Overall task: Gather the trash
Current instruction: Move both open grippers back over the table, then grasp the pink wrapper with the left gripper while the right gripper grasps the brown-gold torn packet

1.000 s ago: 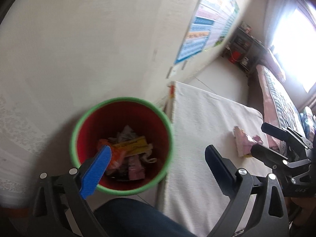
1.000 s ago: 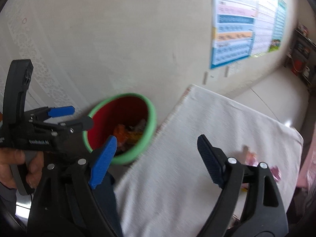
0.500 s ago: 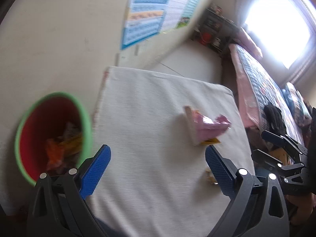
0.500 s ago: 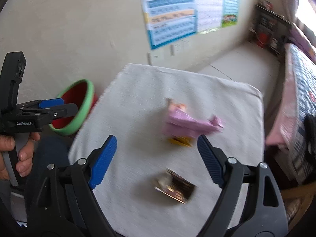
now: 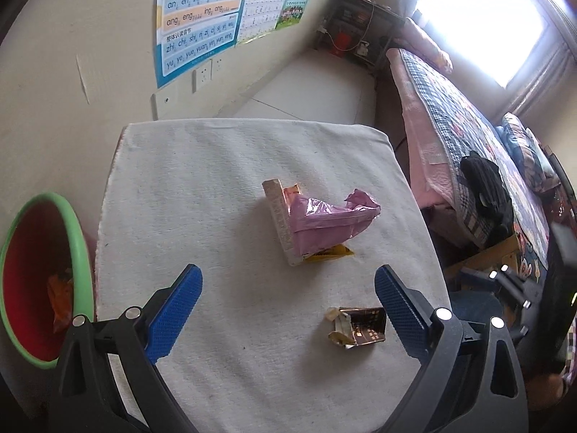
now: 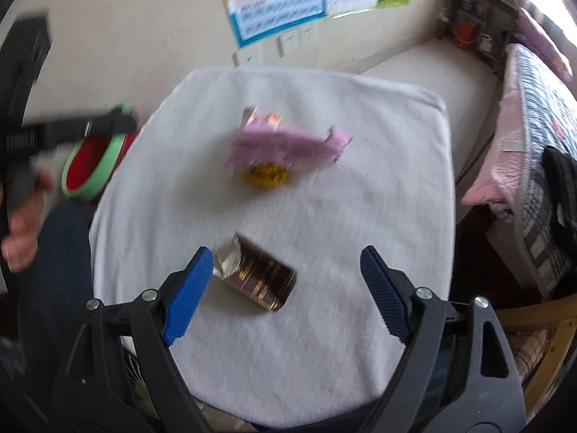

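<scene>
The left wrist camera looks down and forward over the white worktop (image 5: 230,166), with the wall poster (image 5: 198,18) and the bed (image 5: 465,137) beyond. The right wrist camera looks from above the near edge, closer to the brown packet (image 6: 258,274). Both views share the worktop, the pink wrapper (image 5: 324,220) and the green-rimmed bin (image 5: 43,281).
</scene>
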`<state>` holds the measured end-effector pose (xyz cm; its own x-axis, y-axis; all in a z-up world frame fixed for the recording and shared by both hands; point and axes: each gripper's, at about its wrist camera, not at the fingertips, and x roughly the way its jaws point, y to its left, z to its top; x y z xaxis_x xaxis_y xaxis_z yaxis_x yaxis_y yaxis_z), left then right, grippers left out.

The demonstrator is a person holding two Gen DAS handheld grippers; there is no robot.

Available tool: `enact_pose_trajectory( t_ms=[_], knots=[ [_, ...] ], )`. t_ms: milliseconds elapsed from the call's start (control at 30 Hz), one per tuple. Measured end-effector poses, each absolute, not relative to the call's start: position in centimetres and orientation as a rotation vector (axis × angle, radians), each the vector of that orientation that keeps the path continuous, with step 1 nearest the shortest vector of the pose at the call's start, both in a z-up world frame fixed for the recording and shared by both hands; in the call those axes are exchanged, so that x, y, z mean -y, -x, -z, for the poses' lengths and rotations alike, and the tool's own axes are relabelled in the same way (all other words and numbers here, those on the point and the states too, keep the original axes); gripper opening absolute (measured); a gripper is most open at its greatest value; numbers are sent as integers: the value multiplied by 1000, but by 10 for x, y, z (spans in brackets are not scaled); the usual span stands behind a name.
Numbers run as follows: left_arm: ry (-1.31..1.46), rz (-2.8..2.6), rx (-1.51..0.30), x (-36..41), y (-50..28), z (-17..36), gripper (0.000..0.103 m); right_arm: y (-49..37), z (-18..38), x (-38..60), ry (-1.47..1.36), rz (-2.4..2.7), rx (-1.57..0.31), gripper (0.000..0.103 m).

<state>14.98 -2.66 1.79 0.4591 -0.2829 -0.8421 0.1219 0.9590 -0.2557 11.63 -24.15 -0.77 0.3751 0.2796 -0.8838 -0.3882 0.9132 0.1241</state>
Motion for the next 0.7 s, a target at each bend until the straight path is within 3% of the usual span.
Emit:
enact_pose_trajectory(
  t_ms=[700],
  knots=[
    [139,142,-1149,-4,-166,17,92,-121,98,180,470,-617,-1266,82]
  ],
)
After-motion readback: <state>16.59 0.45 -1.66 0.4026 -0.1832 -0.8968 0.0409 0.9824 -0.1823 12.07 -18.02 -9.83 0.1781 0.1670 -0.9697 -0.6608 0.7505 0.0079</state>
